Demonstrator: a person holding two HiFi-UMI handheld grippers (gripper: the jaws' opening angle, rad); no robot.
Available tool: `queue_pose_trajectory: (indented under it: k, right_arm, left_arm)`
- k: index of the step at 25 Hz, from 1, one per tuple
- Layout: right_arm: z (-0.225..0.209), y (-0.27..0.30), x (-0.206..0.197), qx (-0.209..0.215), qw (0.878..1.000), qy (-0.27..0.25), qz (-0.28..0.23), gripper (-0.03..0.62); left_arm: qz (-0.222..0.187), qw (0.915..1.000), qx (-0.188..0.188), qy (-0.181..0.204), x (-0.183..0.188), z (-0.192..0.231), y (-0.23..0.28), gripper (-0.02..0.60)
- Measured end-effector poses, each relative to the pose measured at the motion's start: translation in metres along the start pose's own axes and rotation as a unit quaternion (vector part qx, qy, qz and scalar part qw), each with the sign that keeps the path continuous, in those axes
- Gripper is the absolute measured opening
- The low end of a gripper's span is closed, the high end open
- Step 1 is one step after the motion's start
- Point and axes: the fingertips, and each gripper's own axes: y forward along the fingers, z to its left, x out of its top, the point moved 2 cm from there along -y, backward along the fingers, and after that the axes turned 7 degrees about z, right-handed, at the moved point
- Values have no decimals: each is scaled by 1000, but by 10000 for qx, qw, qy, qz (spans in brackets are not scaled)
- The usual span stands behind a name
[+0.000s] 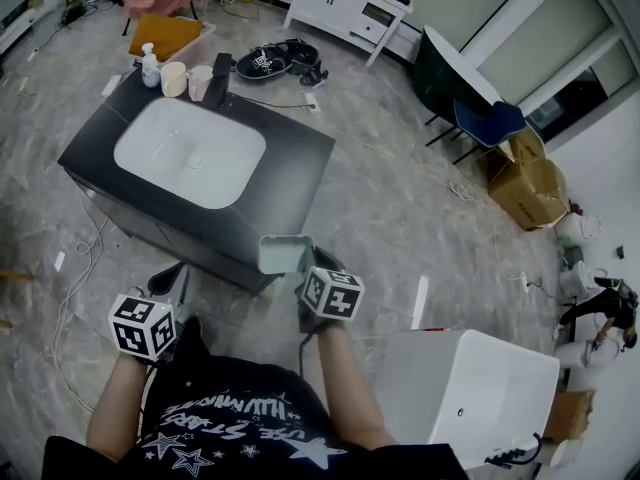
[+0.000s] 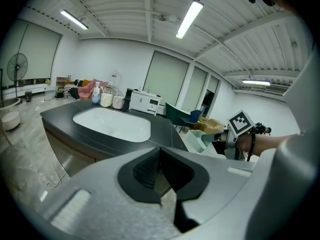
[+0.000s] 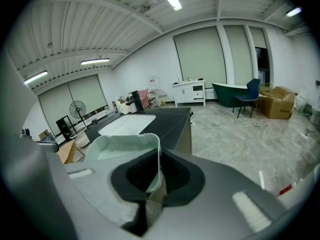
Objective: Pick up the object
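The object is a pale green, square open-topped container [image 1: 284, 253], held in the air off the near right corner of the dark counter [image 1: 290, 173]. My right gripper [image 1: 306, 270] is shut on its near wall. In the right gripper view the container [image 3: 120, 149] fills the space just ahead, with its thin wall pinched between the black pads [image 3: 172, 176]. My left gripper [image 1: 175, 280] hangs lower left, apart from the container, with its pads together and nothing between them. The left gripper view looks past its own jaws [image 2: 160, 171] to the container [image 2: 197, 140] and the right gripper's marker cube [image 2: 242, 123].
A white basin [image 1: 190, 153] is set into the counter, and a soap bottle and cups [image 1: 175, 76] stand at its far end. A white box-shaped unit [image 1: 470, 398] stands at lower right. Cardboard boxes [image 1: 525, 188], a blue chair [image 1: 490, 123] and a white cabinet [image 1: 345, 8] lie further off. Cables trail on the floor.
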Motion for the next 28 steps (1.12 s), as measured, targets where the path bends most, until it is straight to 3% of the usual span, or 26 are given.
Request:
queue_pose_trajectory:
  k: [9,14,28]
  right_arm:
    - [-10,-23,-18,598,9970,-475,97,17]
    - [-13,-44,-37,911,9930,-732,188,15]
    - [-8,-84,-92,1288,9852,-1060,397,12]
  left_arm:
    - [-285,9977,560,-240,-26,-50,-26,8]
    - [-314,9952,925,-42,-43,-76,-54,8]
    - [-496,9873,1312,-750,-112,-127,-114,8]
